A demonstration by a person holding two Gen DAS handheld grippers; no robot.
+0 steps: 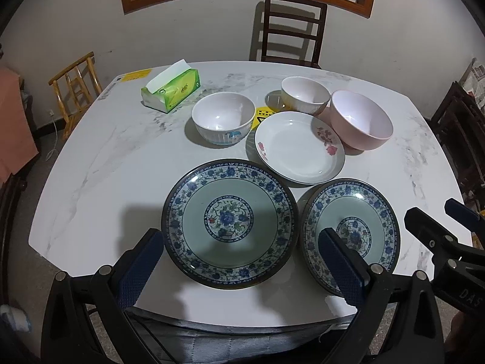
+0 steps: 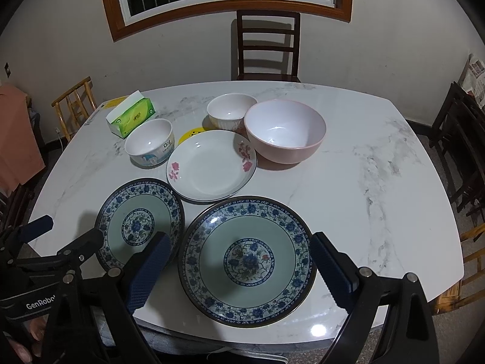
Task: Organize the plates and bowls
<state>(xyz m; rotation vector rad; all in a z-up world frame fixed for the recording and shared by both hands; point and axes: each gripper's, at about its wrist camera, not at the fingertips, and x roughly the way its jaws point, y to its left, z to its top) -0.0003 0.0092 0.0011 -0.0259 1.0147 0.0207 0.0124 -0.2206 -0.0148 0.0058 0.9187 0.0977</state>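
Two blue floral plates lie at the table's near edge. The left plate (image 1: 229,224) (image 2: 139,223) is in front of my open, empty left gripper (image 1: 242,268). The right plate (image 1: 351,233) (image 2: 247,261) is in front of my open, empty right gripper (image 2: 239,273), which also shows at the right of the left wrist view (image 1: 436,221). Behind them lies a white plate with pink flowers (image 1: 298,147) (image 2: 211,165). Further back stand a white bowl with a blue print (image 1: 223,119) (image 2: 150,143), a cream ribbed bowl (image 1: 304,95) (image 2: 232,115) and a large pink bowl (image 1: 360,119) (image 2: 285,130).
A green tissue box (image 1: 171,88) (image 2: 131,117) lies at the far left of the white marble table (image 1: 100,163) (image 2: 379,182). A yellow sticker (image 1: 265,113) lies between the bowls. Chairs stand around the table, a dark one (image 2: 268,45) at the far side.
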